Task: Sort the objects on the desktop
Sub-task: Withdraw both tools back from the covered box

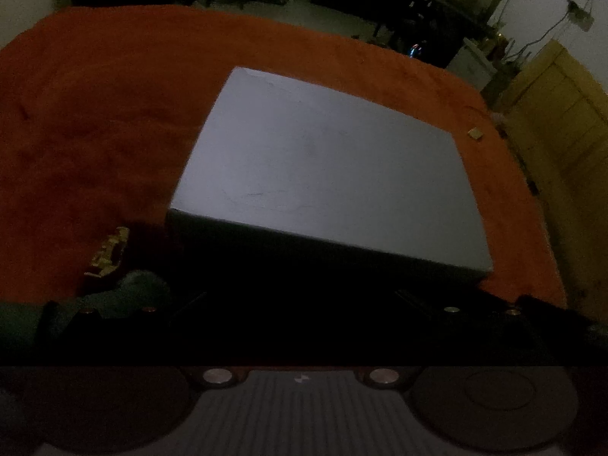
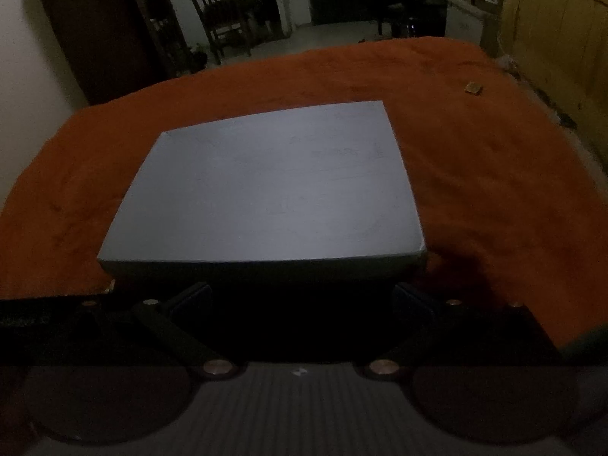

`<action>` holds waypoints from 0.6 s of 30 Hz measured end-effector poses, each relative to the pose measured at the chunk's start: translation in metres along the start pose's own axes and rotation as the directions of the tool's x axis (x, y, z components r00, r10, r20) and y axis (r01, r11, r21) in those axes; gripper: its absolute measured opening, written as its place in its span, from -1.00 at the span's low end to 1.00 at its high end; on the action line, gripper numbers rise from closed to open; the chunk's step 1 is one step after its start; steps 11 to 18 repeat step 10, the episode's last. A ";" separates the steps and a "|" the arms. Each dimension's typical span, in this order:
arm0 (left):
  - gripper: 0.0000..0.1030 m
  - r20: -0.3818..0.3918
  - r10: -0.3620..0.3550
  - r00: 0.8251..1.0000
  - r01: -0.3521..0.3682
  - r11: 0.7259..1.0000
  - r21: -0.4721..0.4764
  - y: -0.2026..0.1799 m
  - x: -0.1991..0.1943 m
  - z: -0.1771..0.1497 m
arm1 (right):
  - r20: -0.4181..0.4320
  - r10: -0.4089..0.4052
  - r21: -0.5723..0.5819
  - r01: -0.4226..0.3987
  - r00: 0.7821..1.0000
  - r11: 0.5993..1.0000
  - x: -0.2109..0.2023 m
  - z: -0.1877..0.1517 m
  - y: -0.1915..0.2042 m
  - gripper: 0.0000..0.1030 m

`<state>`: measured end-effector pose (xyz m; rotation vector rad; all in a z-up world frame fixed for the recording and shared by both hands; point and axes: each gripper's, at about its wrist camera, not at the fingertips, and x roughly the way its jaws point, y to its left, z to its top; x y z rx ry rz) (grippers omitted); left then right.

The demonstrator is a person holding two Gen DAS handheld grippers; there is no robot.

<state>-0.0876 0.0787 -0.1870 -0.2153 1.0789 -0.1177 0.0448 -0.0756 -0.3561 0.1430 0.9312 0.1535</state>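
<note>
Both grippers hover low at the grey box's near edge; the right gripper [image 2: 300, 296] spreads its fingers wide, the left gripper [image 1: 300, 296] sits too deep in shadow to tell. Grey box [image 2: 266, 186] lies mid-cloth on the orange cloth [image 2: 475, 159], small tan piece [image 2: 473, 87] at two o'clock. Dimness could cause a misjudged grab, shoving the box
</note>
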 end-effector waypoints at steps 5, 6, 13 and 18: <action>0.99 0.003 -0.001 1.000 0.001 1.000 0.004 -0.004 0.001 -0.001 | -0.002 0.001 0.003 -0.001 1.000 1.000 0.003 0.001 -0.001 1.00; 0.99 0.003 -0.001 1.000 0.001 1.000 0.002 -0.005 0.001 -0.001 | -0.004 0.004 0.007 -0.004 1.000 1.000 0.004 0.001 -0.003 1.00; 0.99 0.008 -0.002 1.000 0.002 1.000 0.003 -0.004 0.002 -0.002 | -0.004 0.001 0.006 -0.001 1.000 1.000 0.005 0.002 -0.004 1.00; 0.99 0.008 -0.002 1.000 0.002 1.000 0.003 -0.004 0.002 -0.002 | -0.004 0.001 0.006 -0.001 1.000 1.000 0.005 0.002 -0.004 1.00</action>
